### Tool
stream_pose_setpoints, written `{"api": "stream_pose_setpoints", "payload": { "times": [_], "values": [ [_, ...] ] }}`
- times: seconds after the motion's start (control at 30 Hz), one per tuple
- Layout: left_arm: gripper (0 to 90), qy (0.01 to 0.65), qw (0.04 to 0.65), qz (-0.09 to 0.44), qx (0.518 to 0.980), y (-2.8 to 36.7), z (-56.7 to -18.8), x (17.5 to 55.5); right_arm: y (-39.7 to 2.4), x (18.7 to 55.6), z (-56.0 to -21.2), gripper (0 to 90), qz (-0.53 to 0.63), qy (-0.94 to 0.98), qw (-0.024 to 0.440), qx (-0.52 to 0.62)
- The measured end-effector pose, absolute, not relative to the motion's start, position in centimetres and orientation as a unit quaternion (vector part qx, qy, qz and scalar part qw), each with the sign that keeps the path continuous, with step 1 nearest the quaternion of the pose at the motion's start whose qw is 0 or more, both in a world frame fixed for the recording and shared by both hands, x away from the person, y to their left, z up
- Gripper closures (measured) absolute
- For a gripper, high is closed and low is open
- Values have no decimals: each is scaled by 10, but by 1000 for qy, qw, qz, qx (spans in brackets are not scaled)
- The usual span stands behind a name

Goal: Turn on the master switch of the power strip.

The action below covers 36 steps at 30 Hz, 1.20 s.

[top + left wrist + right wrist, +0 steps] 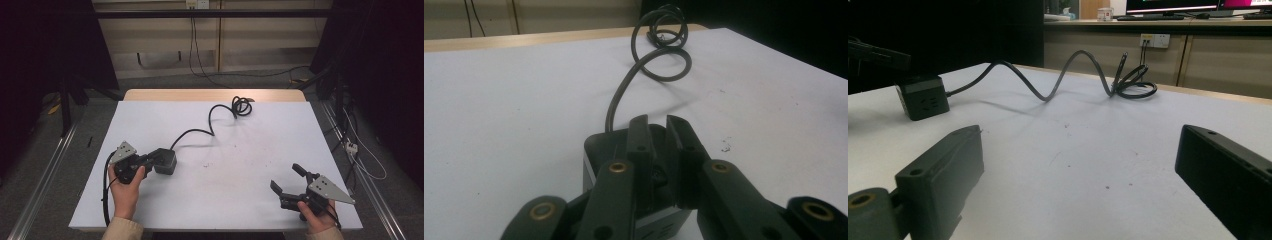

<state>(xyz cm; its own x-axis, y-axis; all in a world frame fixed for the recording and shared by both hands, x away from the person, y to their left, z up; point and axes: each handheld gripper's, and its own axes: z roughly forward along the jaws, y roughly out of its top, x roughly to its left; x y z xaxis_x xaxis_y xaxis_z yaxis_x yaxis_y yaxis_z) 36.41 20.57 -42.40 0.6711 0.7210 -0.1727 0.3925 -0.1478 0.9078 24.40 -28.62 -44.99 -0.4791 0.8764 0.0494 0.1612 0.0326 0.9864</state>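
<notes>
In the left gripper view the fingers (pixel 642 145) cover the middle of the black socket cube (pixel 599 150), so whether they press on it cannot be told, and the bottom edge cuts off its lower face. The far end of the cable (pixel 664 55) is lost in its own coil. In the right gripper view both fingers (pixel 943 170) run off the frame, and the marks on the worktop (pixel 1088 165) are too small to identify

Socket cube (pixel 165 161): we find it on the table (pixel 260 150), near-left, at our left gripper (pixel 150 161).
Cable (pixel 212 120): runs from cube to far-edge coil.
Right gripper (pixel 287 179): near-right, well apart.
</notes>
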Motion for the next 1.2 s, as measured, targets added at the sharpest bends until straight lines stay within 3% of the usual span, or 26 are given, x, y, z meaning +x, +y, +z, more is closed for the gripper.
{"api": "stream_pose_setpoints", "payload": {
  "times": [0.6, 1.2],
  "values": [
    [893, 374, 522, 144, 753, 205, -425, 364, -286, 244, -450, 51, 565, 648, 315, 402],
    [900, 381, 516, 143, 754, 204, -426, 364, -286, 244, -450, 52, 567, 648, 314, 400]
  ]
}}
